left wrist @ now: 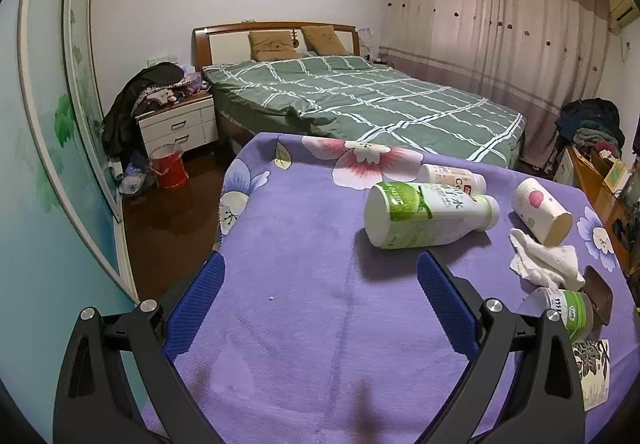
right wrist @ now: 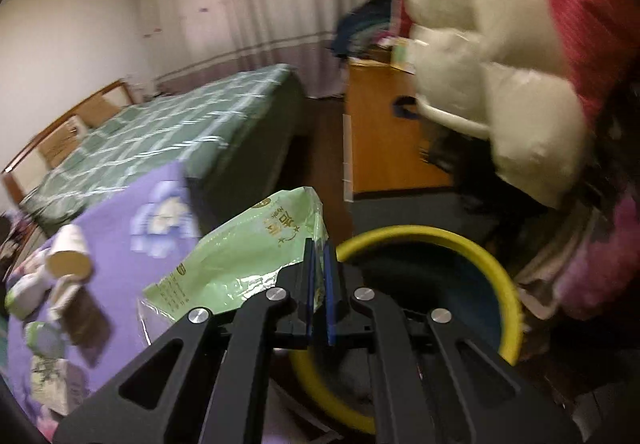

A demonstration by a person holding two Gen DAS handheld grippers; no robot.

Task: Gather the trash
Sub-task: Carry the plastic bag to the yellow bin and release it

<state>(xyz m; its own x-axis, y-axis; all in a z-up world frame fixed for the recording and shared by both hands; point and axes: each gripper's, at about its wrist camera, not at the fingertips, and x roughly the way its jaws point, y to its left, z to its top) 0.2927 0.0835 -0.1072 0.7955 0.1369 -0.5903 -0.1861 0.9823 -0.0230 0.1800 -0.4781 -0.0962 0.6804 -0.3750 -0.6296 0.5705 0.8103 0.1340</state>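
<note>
So the left tool [left wrist: 320, 272] was hanging over the purple flowered blanket [left wrist: 304, 324] on the worktop, blue pads spread wide apart with nothing between them. Most of the trash sat ahead and to its right: a big white bottle with a green label [left wrist: 428, 213] lying on its side, a smaller white bottle [left wrist: 452, 176] right behind it and touching it, and a paper cup with a pink print [left wrist: 542, 209] tipped over a bit further right. Just in front of the cup was a crumpled white tissue [left wrist: 544, 260], and near that a small green-labelled jar [left wrist: 566, 310] next to something dark brown [left wrist: 600, 294] I couldn't make out. A printed card [left wrist: 594, 372] lay at the blanket's edge.

The right tool [right wrist: 319, 276] was clamped down on a pale green plastic snack bag [right wrist: 240, 264], pinching its right edge, with the bag held just beside the yellow-rimmed bin [right wrist: 500, 276], not inside it. That view was pretty blurry, but you could make out the paper cup [right wrist: 70, 254] off to the left on the blanket.

Background was the green plaid bed [left wrist: 360, 99] and pink curtains [left wrist: 500, 23].
</note>
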